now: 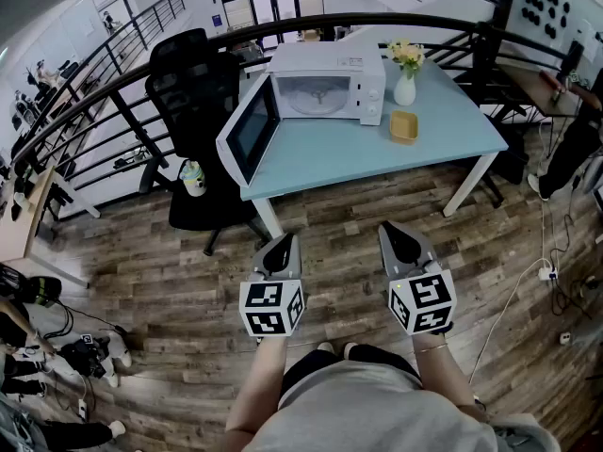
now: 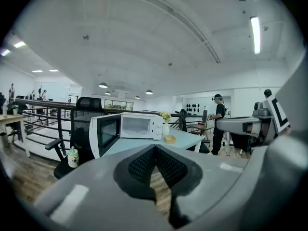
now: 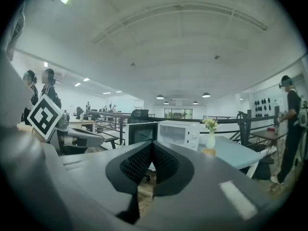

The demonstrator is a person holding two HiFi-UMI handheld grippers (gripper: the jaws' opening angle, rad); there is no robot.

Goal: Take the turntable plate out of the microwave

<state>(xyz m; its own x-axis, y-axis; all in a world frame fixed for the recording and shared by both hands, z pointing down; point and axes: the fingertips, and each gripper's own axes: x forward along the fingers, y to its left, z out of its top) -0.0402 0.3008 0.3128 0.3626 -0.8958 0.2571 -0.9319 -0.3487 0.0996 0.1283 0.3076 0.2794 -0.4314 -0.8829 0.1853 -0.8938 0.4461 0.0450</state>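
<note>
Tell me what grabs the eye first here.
The white microwave on the blue table, its door swung wide open to the left. Nearest the camera, the left gripper and right gripper hang shut and empty over the wood floor, short of the table. A vase of yellow flowers stands right of the microwave.

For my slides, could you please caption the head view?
Left gripper and right gripper shut, facing open microwave.

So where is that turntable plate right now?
In the head view, the turntable plate is inside the white microwave, its door swung open, on the blue table, left of the flower vase.
</note>
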